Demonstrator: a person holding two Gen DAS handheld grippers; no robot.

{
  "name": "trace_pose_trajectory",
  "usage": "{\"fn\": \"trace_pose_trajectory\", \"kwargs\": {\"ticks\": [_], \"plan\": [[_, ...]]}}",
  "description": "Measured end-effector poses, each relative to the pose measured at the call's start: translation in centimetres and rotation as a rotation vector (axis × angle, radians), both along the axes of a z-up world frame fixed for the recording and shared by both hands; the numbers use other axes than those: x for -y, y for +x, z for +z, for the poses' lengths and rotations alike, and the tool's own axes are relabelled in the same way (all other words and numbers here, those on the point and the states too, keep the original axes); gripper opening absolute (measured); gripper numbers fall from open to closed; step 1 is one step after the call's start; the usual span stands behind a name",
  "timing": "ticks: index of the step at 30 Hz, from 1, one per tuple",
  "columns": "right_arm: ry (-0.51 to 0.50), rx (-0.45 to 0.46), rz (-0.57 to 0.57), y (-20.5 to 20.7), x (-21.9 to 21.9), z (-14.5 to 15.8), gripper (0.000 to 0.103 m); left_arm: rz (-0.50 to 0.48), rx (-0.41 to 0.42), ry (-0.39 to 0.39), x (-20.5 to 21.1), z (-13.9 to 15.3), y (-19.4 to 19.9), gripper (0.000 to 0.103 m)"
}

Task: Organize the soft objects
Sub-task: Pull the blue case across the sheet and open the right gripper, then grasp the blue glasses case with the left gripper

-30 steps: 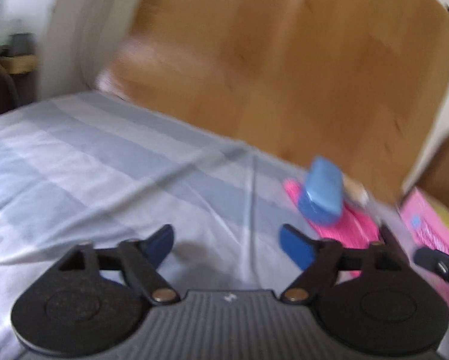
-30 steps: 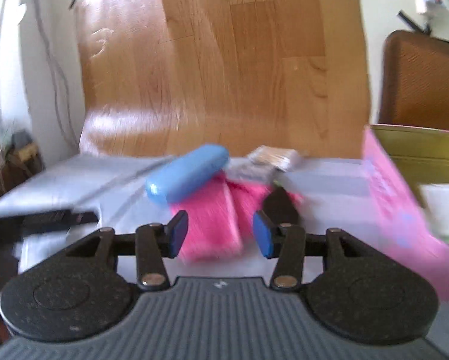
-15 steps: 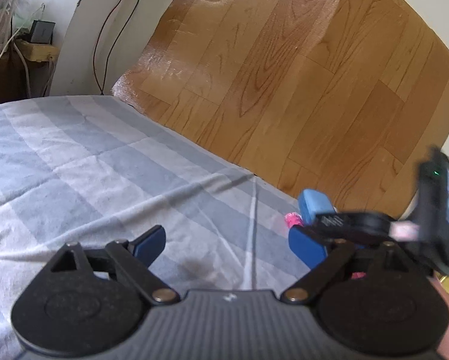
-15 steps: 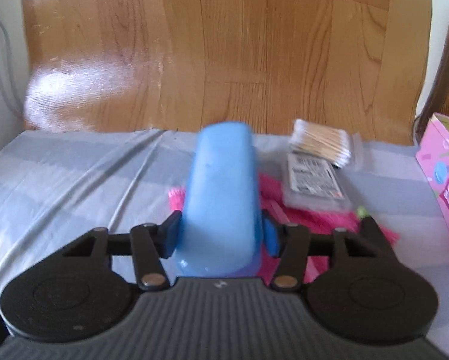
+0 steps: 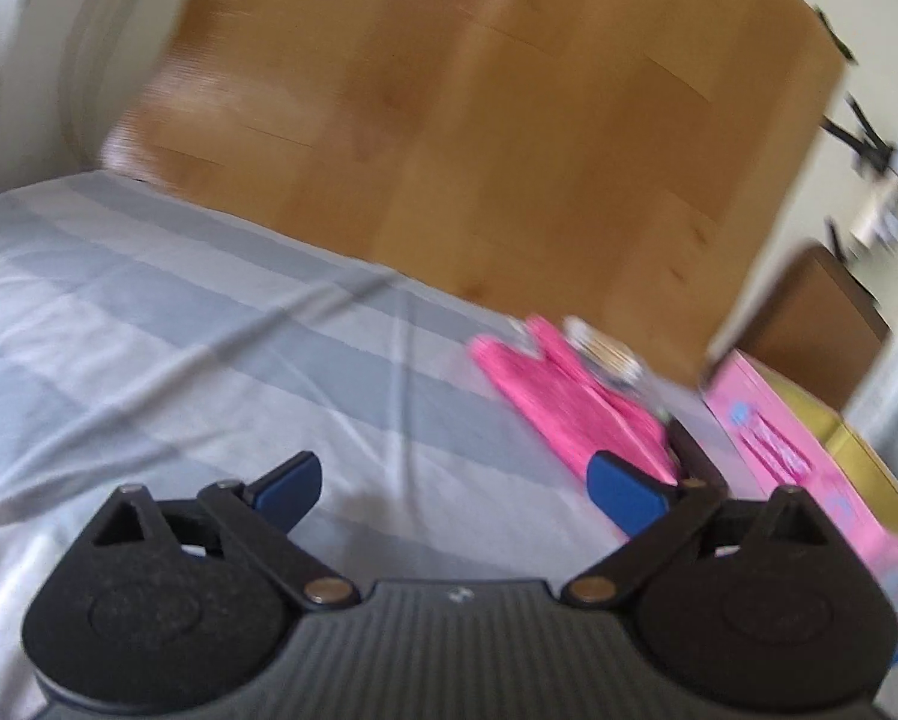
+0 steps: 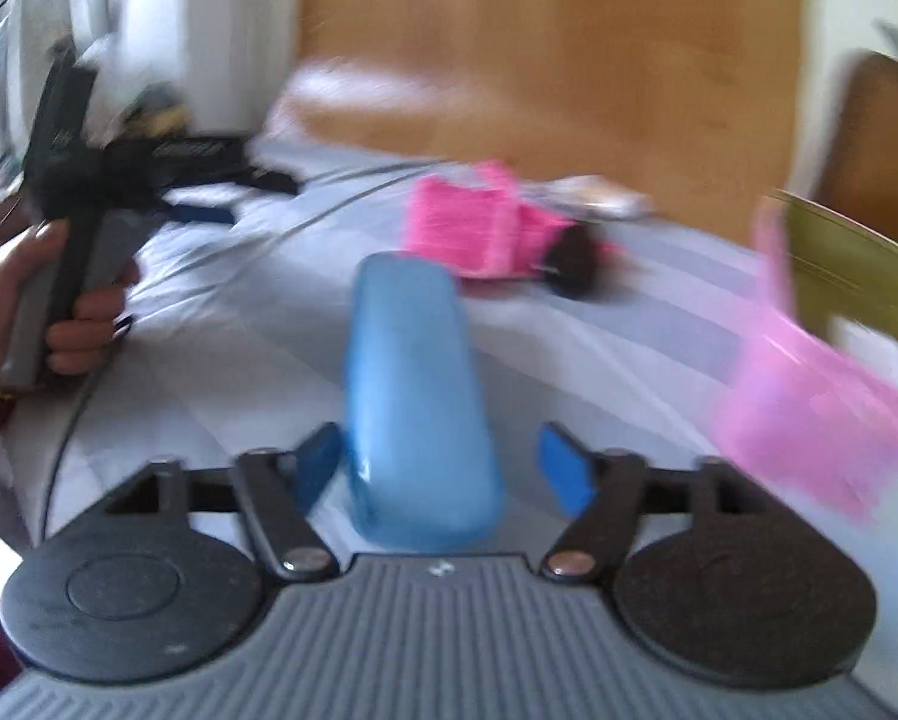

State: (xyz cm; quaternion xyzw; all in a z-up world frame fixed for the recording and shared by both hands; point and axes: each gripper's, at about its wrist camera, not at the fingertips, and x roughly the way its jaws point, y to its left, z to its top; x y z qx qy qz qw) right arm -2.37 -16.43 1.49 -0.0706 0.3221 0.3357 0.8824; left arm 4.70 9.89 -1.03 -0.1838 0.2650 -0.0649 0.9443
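While both tools spread wider, I count one blue case (image 6: 419,402) lying on the bedsheet (image 6: 257,324) between my right gripper's (image 6: 446,471) parted pads, untouched; left gripper (image 5: 455,483) empty; one pink cloth (image 5: 563,402) beyond.
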Motion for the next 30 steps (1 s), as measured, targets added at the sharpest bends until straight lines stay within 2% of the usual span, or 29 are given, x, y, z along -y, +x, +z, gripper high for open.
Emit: {"fn": "trace_pose_trajectory", "kwargs": {"ticks": [3, 7, 10, 16, 24, 30], "plan": [[0.043, 0.057, -0.129, -2.6, 4.0, -0.7, 0.083, -0.076, -0.019, -0.008, 0.4, -0.2, 0.1, 0.099], [0.152, 0.048, -0.241, -4.6, 7.3, -3.0, 0.082, -0.098, -0.045, -0.015, 0.6, -0.4, 0.3, 0.099], [0.205, 0.060, -0.257, -5.4, 7.8, -3.1, 0.082, -0.096, -0.059, -0.003, 0.8, -0.5, 0.4, 0.099], [0.198, 0.054, -0.255, -4.7, 7.9, -3.1, 0.082, -0.096, -0.059, 0.027, 1.1, -0.4, 0.4, 0.099], [0.218, 0.050, -0.271, -4.9, 8.0, -3.2, 0.083, -0.117, -0.059, 0.015, 1.1, -0.5, 0.5, 0.100], [0.188, 0.057, -0.278, -4.9, 7.4, -3.2, 0.083, -0.154, -0.054, 0.014, 1.4, -0.4, 0.5, 0.099]]}}
